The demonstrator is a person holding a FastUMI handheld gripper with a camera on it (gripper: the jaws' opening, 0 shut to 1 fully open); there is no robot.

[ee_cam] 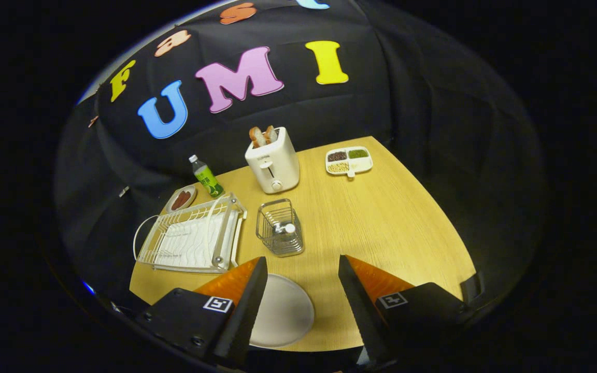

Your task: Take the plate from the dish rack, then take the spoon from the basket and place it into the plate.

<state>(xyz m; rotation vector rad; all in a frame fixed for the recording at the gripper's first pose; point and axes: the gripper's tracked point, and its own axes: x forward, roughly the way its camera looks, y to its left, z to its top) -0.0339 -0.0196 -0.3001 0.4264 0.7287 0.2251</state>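
Fingers (302, 269) spread, gripping nothing; plate (283, 311) lies flat between them at lower centre, basket (280, 228) just beyond.

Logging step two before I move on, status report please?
Gripper open, holding nothing, above the table. Plate flat on the table, between the fingers, out of the dish rack. Spoon standing in the wire basket just ahead. Path clear.

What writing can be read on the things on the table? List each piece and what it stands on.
Nothing here can be quoted as legible.
Toaster: small mark on its front, too small to read.
Bottle: printed label, blurred, unreadable.
Claw, open above the plate: square coded markers on its body, patterns rather than words.
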